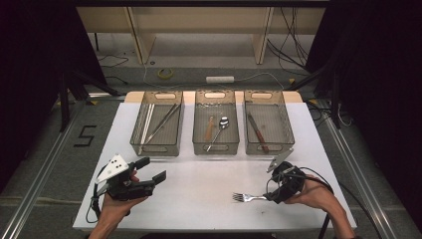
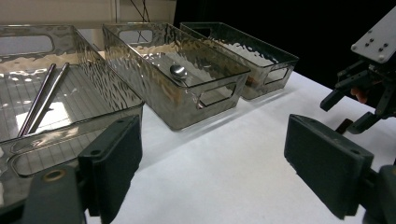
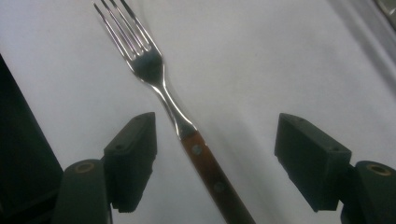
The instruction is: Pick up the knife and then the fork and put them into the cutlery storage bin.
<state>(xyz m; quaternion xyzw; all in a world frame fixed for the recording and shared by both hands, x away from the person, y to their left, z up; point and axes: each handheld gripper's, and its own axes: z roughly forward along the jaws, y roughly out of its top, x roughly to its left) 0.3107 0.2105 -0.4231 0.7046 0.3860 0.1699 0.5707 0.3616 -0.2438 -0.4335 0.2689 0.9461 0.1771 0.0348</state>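
My right gripper [image 3: 215,154] hangs with its jaws spread wide over the fork [image 3: 187,133], whose wooden handle lies between them untouched, while my left gripper [image 2: 212,163] gapes empty.

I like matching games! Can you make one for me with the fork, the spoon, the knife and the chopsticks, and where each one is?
Things:
1. fork
2. spoon
3. knife
4. chopsticks

Places:
A. in the middle bin
B. on the white table, between the open jaws of the right hand-held gripper
C. in the left bin
D. in the right bin

Pairs: 1-B, 2-A, 3-D, 4-C
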